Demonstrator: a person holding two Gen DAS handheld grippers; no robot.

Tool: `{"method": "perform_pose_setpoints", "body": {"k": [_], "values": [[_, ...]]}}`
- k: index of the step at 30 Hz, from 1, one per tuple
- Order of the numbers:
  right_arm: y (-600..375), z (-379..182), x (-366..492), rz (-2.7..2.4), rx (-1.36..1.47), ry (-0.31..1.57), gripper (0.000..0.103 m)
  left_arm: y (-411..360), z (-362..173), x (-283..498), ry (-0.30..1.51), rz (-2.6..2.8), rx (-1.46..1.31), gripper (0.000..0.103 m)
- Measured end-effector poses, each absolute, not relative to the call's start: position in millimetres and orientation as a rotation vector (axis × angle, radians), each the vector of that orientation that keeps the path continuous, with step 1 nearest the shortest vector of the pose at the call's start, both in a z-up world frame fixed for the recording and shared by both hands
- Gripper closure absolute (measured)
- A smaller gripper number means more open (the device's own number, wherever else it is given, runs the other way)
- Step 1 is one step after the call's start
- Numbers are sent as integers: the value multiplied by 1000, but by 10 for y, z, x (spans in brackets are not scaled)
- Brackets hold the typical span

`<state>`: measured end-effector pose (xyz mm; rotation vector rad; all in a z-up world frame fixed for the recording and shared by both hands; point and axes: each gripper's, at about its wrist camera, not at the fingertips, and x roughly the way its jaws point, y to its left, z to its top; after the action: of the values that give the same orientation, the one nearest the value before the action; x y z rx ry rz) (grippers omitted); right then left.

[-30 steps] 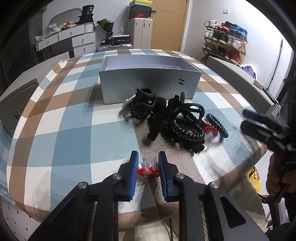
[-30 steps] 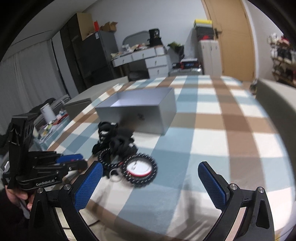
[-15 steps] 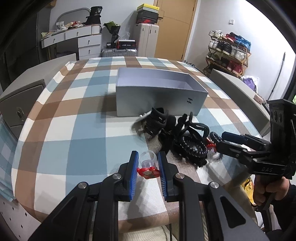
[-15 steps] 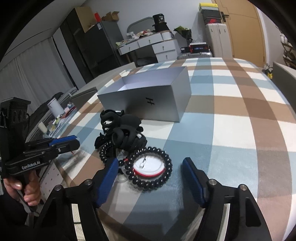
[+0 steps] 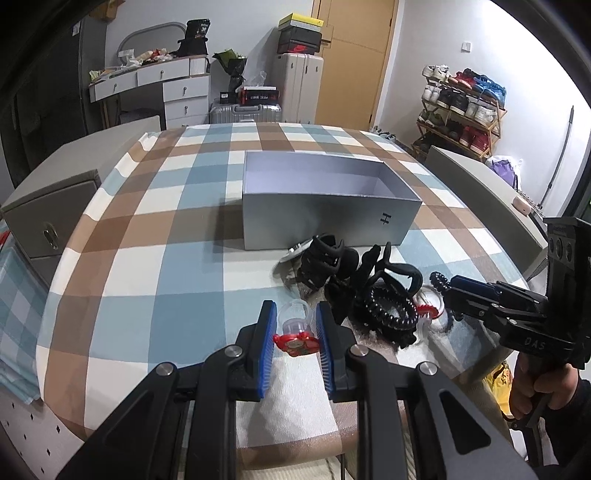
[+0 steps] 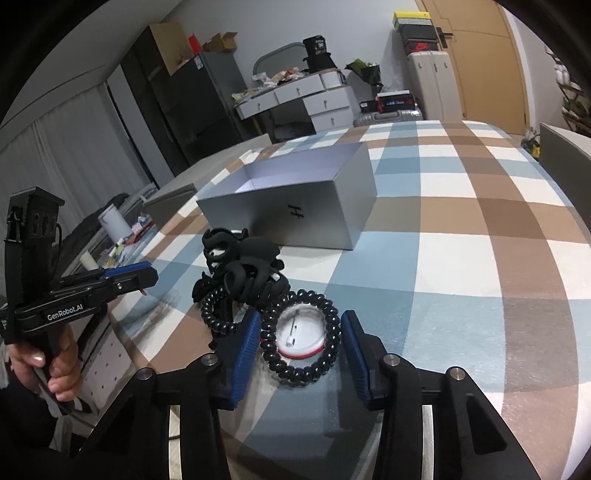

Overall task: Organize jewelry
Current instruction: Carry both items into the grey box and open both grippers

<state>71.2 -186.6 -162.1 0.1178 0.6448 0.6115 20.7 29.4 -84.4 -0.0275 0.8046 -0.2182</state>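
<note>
Gripping a small red-and-clear ring (image 5: pixel 295 338) between blue pads (image 5: pixel 266 343), left gripper (image 5: pixel 294 345) clamped shut on it, raised just off the checked tablecloth (image 5: pixel 147 258), short of the grey box (image 5: pixel 328 206). Reads "GenRobot.AI" along its side in the right wrist view. Closing around a black coil hair tie (image 6: pixel 301 341) ringing a white round badge (image 6: pixel 301 332), right gripper (image 6: pixel 300 350) with pads either side of the coil, not yet pressing it; lettering "DAS" on its body in the left wrist view. Lying just beside that coil, toward the box: a heap of black claw clips (image 6: pixel 240 266) and a second black coil (image 6: pixel 218 314). Marked "H" on its near wall, box open-topped, nothing visible inside. Beyond the box, shoeboxes (image 5: pixel 301 35) stacked on a pale suitcase (image 5: pixel 299 86); writing there too small to read.
</note>
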Motion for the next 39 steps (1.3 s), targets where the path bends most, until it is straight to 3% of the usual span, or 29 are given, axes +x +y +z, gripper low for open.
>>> {"method": "perform_pose_setpoints", "body": {"k": [2,5,23,31,36,39], "values": [[-1921,-1595,700,609,141,627,60,289,-817,204,799,-216,-28,87],[-1968,-1537,695,623,171,609,76,287,-759,229,785,-216,-25,87],[-1758,-1647,610,693,15,675,74,300,-647,482,747,-245,-39,87],[-1512,-1640,534,611,-230,657,93,353,-648,489,752,-231,-46,87],[-1289,-1653,432,579,-480,645,94,374,-633,482,746,-229,-46,87],[-1295,-1642,480,584,-480,672,94,382,-645,475,748,-231,-53,86]]}}
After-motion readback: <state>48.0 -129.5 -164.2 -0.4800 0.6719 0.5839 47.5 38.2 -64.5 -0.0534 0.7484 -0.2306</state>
